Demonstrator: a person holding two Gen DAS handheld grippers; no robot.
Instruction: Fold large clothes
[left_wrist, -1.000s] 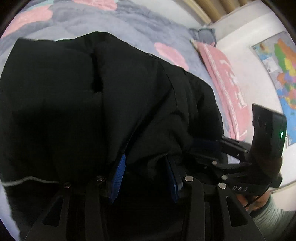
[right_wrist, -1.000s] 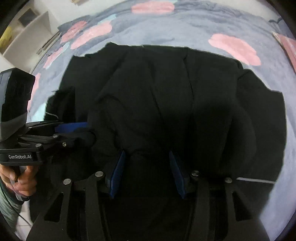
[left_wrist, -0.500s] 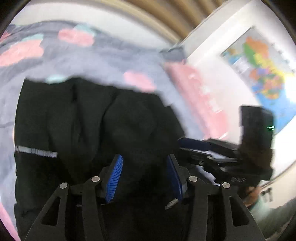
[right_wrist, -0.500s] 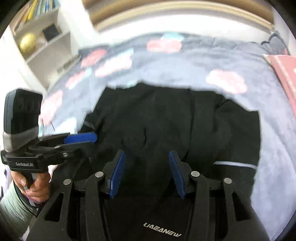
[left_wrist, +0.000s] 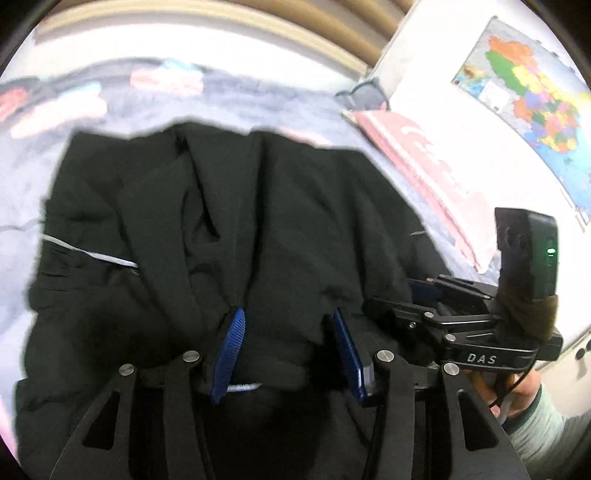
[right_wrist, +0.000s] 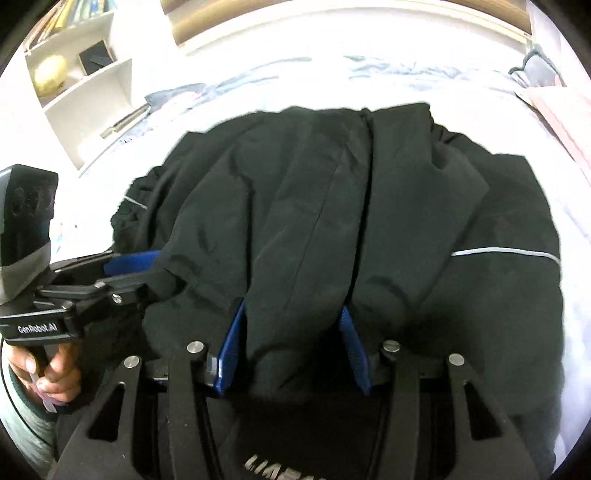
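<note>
Left hand-held gripper (left_wrist: 286, 349): a bunch of black fabric was seen pinched between its blue pads (left_wrist: 231, 347), with cloth filling the gap between them. In the right wrist view the same tool (right_wrist: 140, 266) was seen at the left edge, its blue pad pressed against a fold of the garment.

Right hand-held gripper (right_wrist: 293, 345): a thick fold of the same fabric was seen clamped between its blue fingers (right_wrist: 232, 343). In the left wrist view it (left_wrist: 424, 291) was seen reaching in from the right, its tips buried in the cloth.

Hands: the left hand (right_wrist: 40, 373) was seen wrapped round the handle below its tool; of the right hand (left_wrist: 517, 391) only a part was shown, with a pale green sleeve behind it.

Black jacket (right_wrist: 369, 221): it was seen gathered at its near edge by both tools and spread away from them over the bed, creased lengthwise, with a thin pale stripe (right_wrist: 502, 253) across one side.

Bed (left_wrist: 258, 99): it was covered by a grey-blue quilt with pink patches, partly washed out by glare.

Pink pillow (left_wrist: 424, 166): it was seen lying beside the jacket, toward the wall.

Wall map (left_wrist: 532, 110): a coloured map was seen hung on the white wall.

Shelf unit (right_wrist: 85, 85): white shelves were seen beyond the bed, with a yellowish round object (right_wrist: 50, 74) in one compartment.
</note>
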